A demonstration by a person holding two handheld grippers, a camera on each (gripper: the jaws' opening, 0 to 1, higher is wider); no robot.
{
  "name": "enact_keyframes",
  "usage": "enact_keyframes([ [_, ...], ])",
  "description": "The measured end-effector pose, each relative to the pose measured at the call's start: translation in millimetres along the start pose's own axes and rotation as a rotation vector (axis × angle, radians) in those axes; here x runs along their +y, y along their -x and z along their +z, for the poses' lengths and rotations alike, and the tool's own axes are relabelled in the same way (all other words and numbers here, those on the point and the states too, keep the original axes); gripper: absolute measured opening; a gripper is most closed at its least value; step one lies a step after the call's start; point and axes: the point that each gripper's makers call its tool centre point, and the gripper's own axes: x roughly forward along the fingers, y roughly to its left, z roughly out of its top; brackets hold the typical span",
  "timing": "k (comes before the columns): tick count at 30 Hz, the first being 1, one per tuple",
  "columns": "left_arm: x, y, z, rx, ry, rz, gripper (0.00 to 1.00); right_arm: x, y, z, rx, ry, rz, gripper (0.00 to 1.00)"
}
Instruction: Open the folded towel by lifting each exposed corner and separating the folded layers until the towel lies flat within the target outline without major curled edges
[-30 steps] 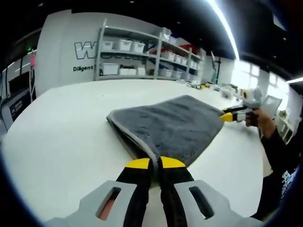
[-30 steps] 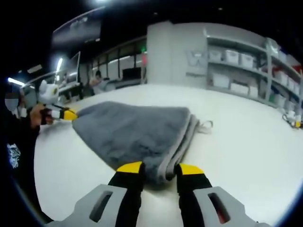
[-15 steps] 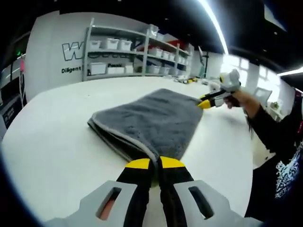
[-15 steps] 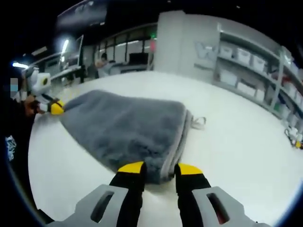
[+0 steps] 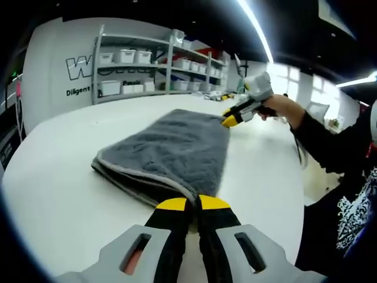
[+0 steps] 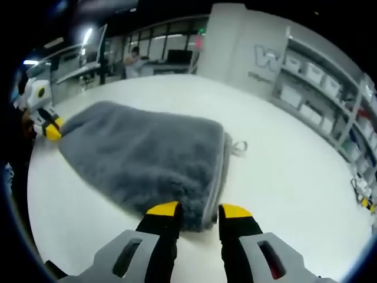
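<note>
In the left gripper view, the left gripper (image 5: 192,203), with black jaws tipped in yellow, has its two jaws pressed together, pinching the near corner of a folded grey plush towel with a pale stitched border (image 5: 171,150). From that clamped corner the towel spreads away across a large white round-edged table (image 5: 65,194), lying in several stacked layers whose folded edges show along its left side. At the towel's far corner sits the right gripper (image 5: 231,120), its yellow tips touching the cloth, held by a person's hand (image 5: 274,106) with a dark sleeve (image 5: 330,147) reaching in from the right. In the right gripper view, the right gripper's own jaws stand slightly apart with the towel's corner and its layered edge between them; the tips look closed onto the fabric, though a gap remains between the yellow pads (image 6: 164,209). The towel stretches away over the table toward the left gripper at its far corner on the left of that view. A small loop tag (image 6: 237,147) sticks out from the towel's folded side. Beyond the table stand grey metal shelves holding white storage bins (image 5: 150,71) and a pale wall with large lettering (image 5: 79,62).
</note>
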Motion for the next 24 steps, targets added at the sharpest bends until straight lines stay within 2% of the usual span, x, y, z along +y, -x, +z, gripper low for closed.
enact_keyframes([
  [10, -20.8, -4.7, 1.0, -0.004, -0.038, -0.032, 0.05, -9.3, -22.3, 10.7, 0.061, 0.052, -0.004, 0.22],
  [14, -22.7, -5.7, -0.2, 0.002, -0.046, -0.032, 0.05, -11.3, -27.7, 15.1, 0.087, 0.078, -0.006, 0.22],
  [19, -28.4, -7.1, 1.9, -0.014, -0.033, -0.023, 0.05, -14.5, -36.5, 20.2, 0.134, 0.119, -0.004, 0.22],
  [24, -39.1, -10.5, 2.0, -0.038, -0.071, 0.003, 0.05, -16.5, -46.0, 26.3, 0.174, 0.158, -0.003, 0.22],
])
